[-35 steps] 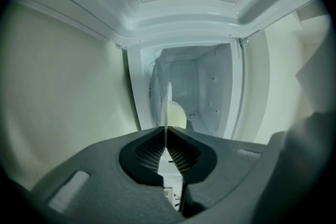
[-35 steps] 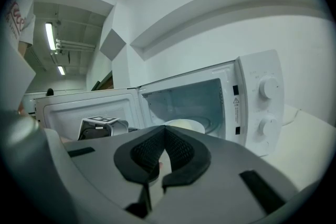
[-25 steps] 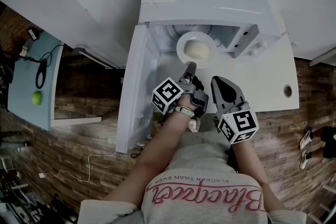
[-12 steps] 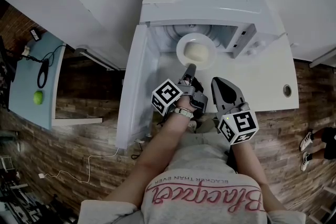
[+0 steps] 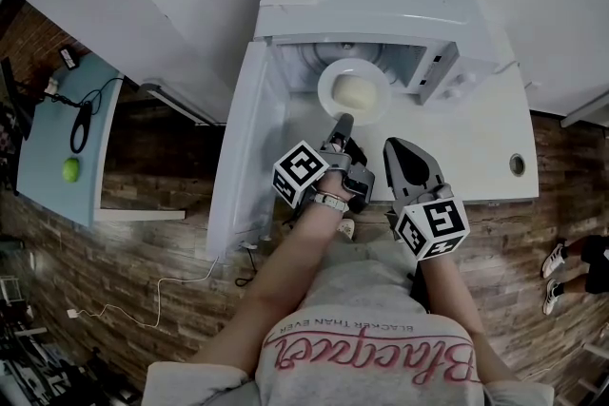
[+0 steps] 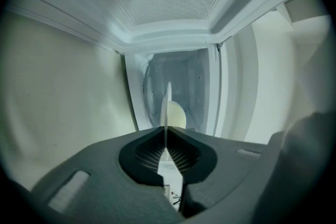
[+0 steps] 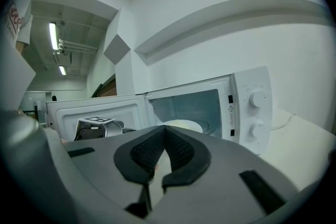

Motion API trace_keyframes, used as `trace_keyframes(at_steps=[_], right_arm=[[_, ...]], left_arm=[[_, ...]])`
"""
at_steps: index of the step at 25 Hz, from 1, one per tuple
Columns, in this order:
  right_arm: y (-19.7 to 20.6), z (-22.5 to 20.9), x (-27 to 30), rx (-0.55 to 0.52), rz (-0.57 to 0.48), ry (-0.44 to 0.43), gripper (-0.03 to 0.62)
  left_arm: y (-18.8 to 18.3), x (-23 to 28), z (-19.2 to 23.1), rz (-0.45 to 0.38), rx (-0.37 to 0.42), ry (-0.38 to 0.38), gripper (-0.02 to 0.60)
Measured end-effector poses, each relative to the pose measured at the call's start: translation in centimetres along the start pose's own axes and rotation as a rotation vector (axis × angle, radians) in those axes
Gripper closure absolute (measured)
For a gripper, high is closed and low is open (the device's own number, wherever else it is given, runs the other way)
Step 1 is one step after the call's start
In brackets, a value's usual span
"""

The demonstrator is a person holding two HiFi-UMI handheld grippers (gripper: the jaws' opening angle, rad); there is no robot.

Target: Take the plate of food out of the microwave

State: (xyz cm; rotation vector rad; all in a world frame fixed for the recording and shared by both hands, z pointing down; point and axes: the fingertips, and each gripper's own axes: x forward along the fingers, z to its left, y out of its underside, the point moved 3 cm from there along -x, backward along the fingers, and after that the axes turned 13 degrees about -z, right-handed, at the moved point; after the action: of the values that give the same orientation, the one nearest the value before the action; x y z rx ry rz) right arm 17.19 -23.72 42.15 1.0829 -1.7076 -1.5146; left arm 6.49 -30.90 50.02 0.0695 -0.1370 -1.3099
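i'm looking down on a white microwave (image 5: 381,5) that stands on a white counter (image 5: 476,147), with its door (image 5: 243,157) swung wide open to my left. the plate (image 5: 328,90) sits at the mouth of the cavity. it lies flat and face up, and a pale mound of food (image 5: 355,92) rests in its middle. the plate is round, so from above i can give it no long axis. its near rim faces me and its far rim faces the back of the oven.

my left gripper (image 5: 344,124) reaches straight in from my side along that near-to-far line, and its jaws are clamped on the near rim. in the left gripper view the plate (image 6: 167,107) shows edge-on as a thin pale line running up between the two dark pads (image 6: 149,149). the line stands upright there only because that gripper is rolled onto its side. the food (image 6: 176,115) bulges out to the right of the line, and the cavity wall (image 6: 181,73) is behind it.

my right gripper (image 5: 398,147) hangs just to the right of the left one, over the front part of the counter and clear of the plate. in its own view the jaw tips (image 7: 165,131) meet with nothing between them. past them i can see the plate (image 7: 181,125) lying level in the opening, the microwave's two knobs (image 7: 256,113) to the right, and the left gripper's marker cube (image 7: 100,120) in front of the open door (image 7: 79,107).
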Motion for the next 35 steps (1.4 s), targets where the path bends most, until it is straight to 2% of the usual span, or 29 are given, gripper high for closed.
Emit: trace_keyframes(at_steps=[18, 30, 35], right_arm=[[-2.3, 1.1, -3.7, -0.036, 0.014, -0.056, 0.586], [-4.5, 1.2, -3.8, -0.041, -0.019, -0.065, 0.586], [-5.4, 1.1, -3.2, -0.038, -0.046, -0.068, 0.586]], left_arm=[[1.5, -4.6, -1.9, -0.044, -0.014, -0.003, 0.562], [1.5, -6.7, -3.7, -0.051, -0.015, -0.009, 0.563], [1.0, -7.0, -5.0, -0.046, -0.011, 0.019, 0.562]])
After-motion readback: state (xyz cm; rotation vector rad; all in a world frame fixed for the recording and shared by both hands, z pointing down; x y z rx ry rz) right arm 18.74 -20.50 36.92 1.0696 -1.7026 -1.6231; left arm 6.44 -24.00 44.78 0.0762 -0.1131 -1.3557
